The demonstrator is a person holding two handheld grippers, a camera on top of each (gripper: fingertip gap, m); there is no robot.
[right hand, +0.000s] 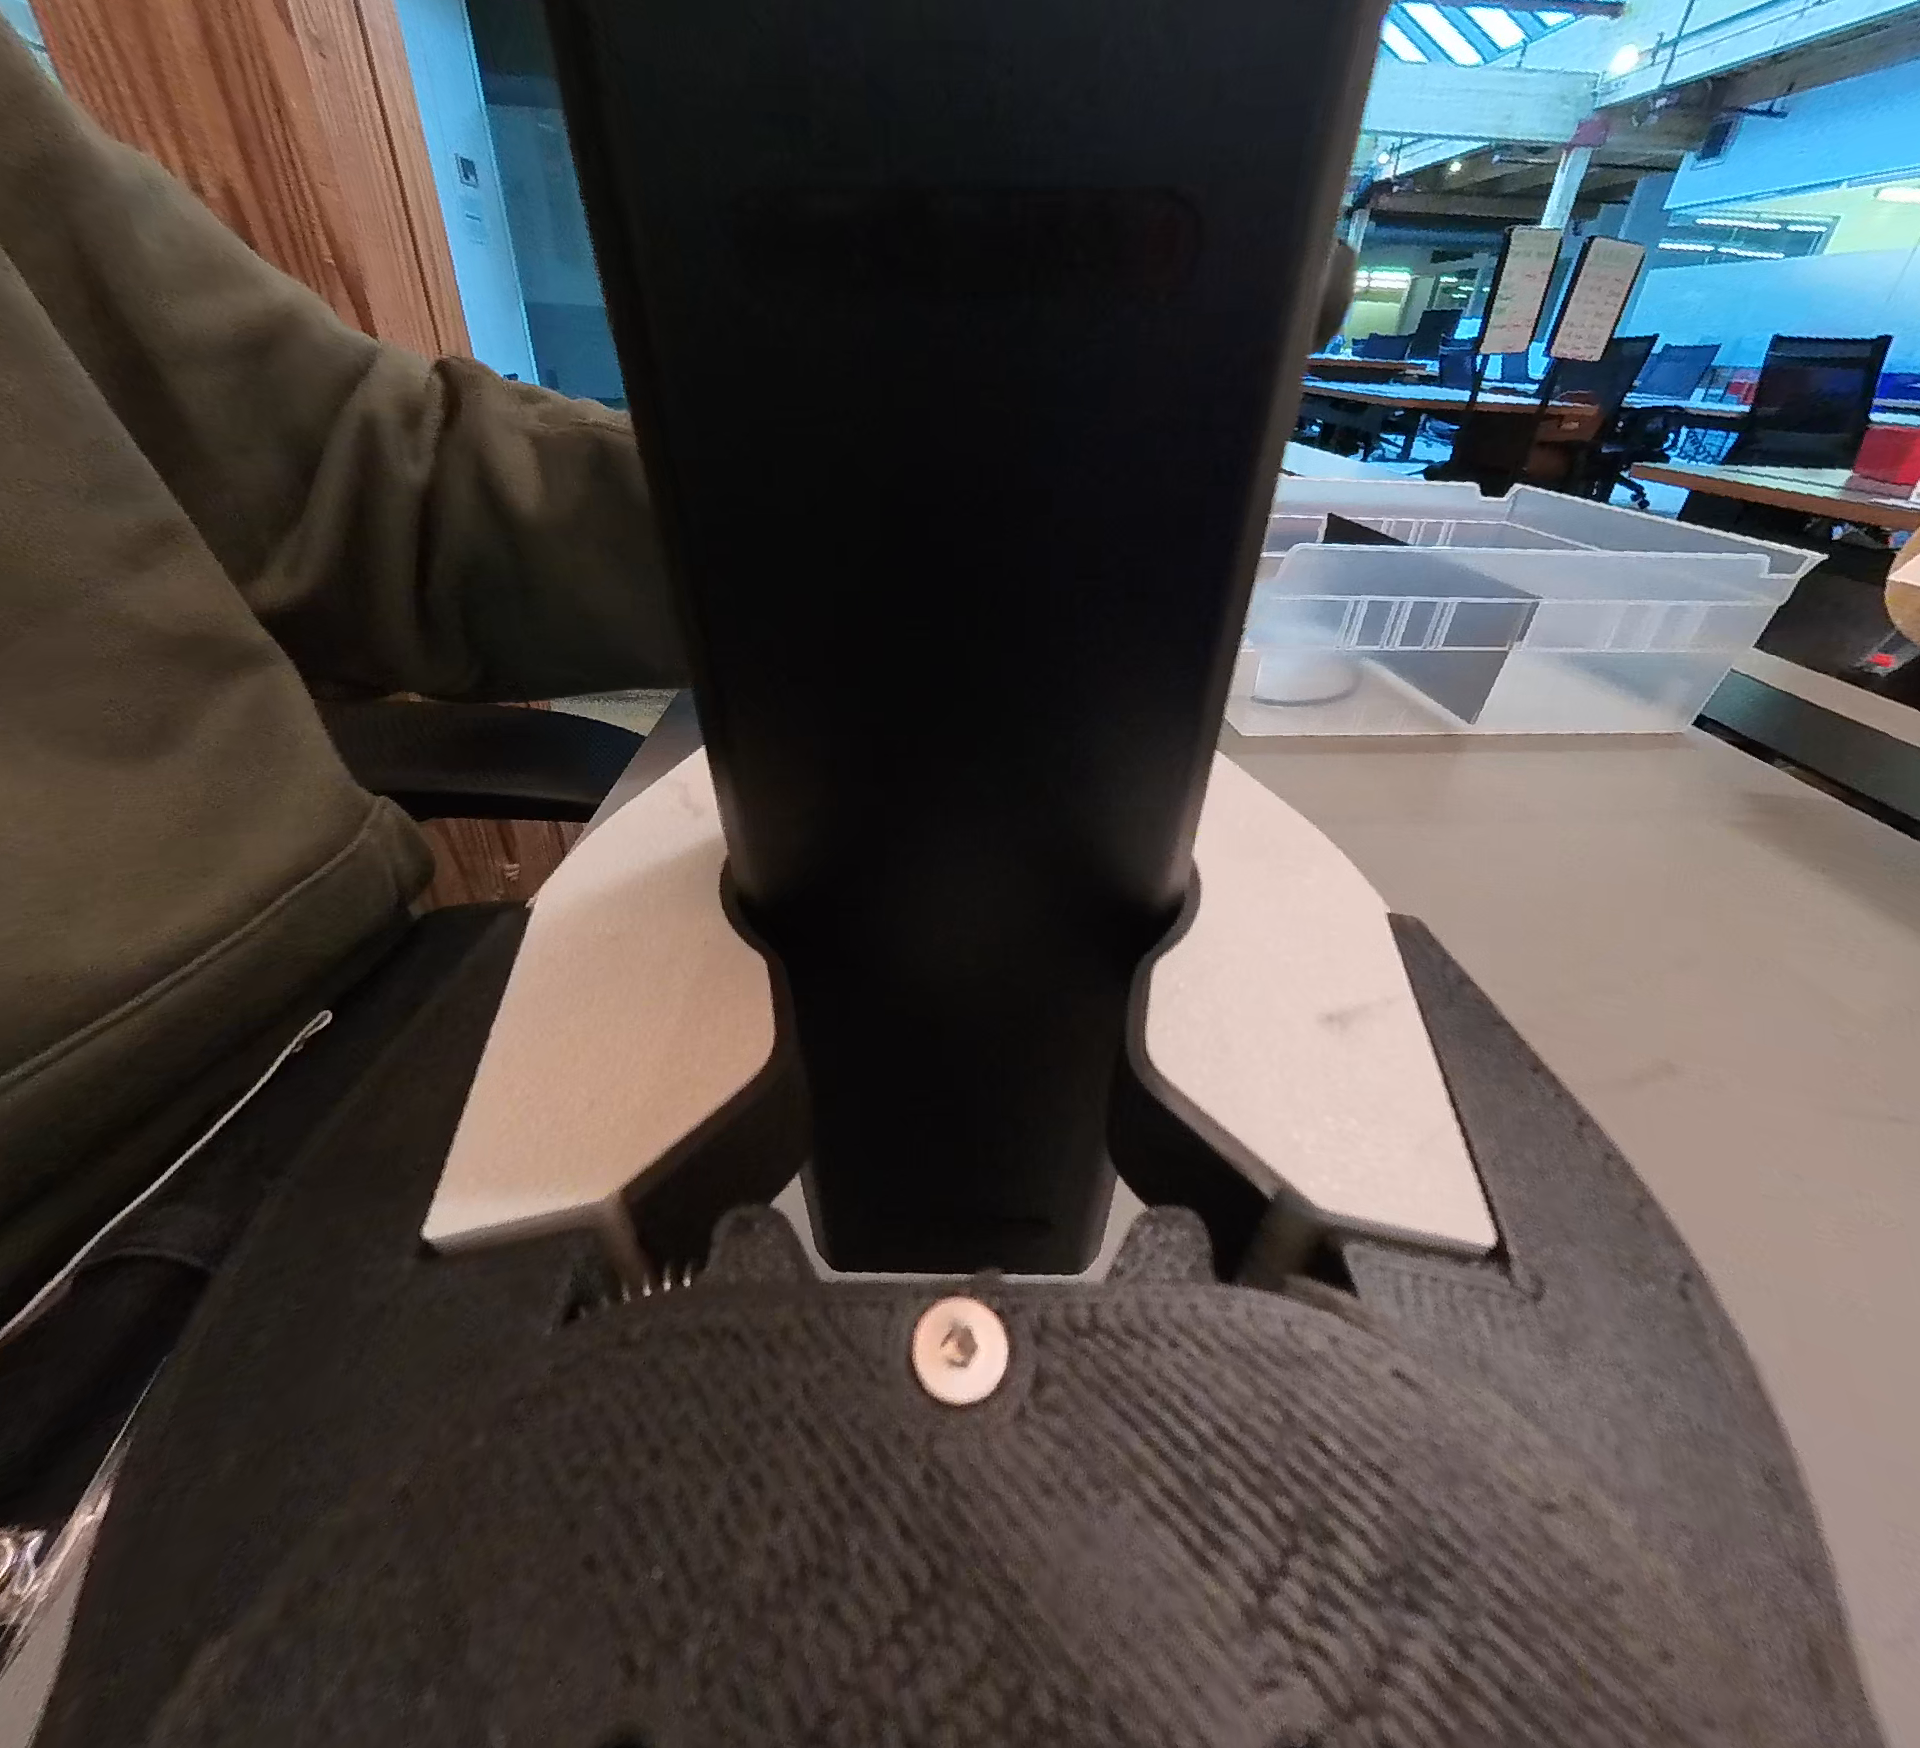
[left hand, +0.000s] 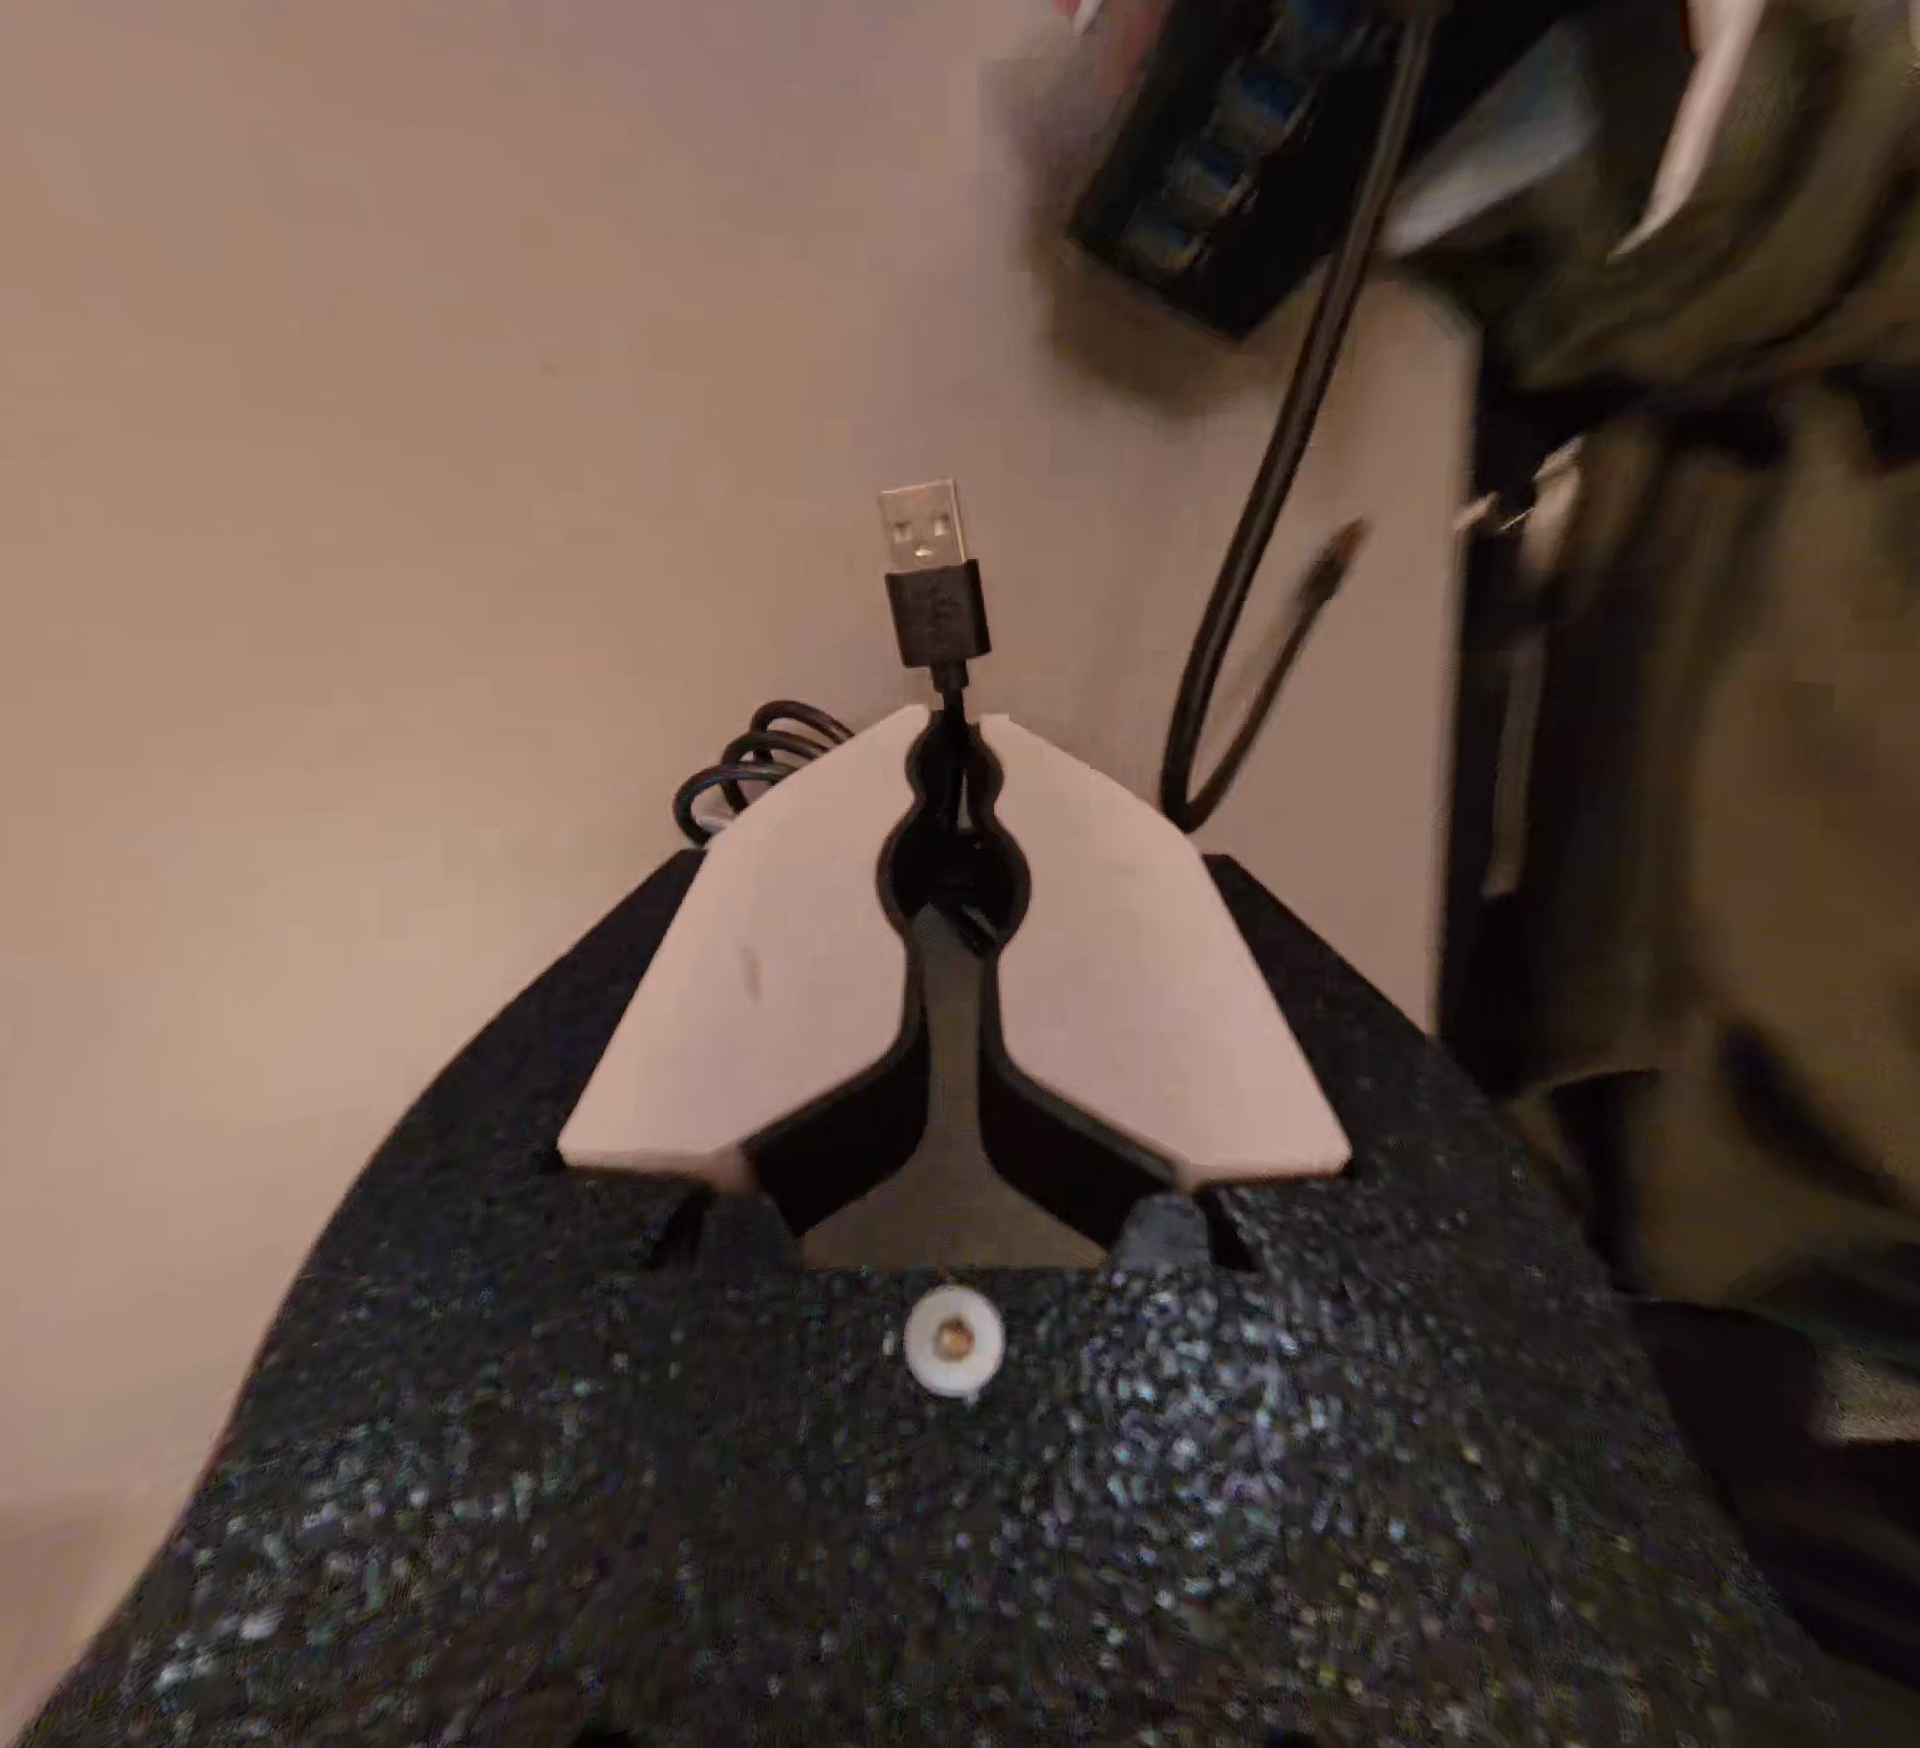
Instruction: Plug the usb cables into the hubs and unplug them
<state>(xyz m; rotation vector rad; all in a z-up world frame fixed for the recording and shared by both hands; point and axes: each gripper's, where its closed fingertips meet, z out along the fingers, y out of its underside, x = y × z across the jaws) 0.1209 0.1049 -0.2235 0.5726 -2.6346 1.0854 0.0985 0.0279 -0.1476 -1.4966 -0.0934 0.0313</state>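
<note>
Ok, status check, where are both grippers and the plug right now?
Left gripper shut on cable, USB plug free. Right gripper shut on black hub. Not mated. Nothing between.

Your cable plug [left hand: 932, 571] stuck out beyond left gripper [left hand: 954, 722]; hub [left hand: 1236, 88] sat up-right of plug, apart.

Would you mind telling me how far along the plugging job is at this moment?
Done: both pieces are picked up. The left gripper is shut on the USB cable, plug pointing forward; the right gripper is shut on the black hub. In hand: bringing them together. Left: the plug is outside every port, so inserting and unplugging remain.
</note>
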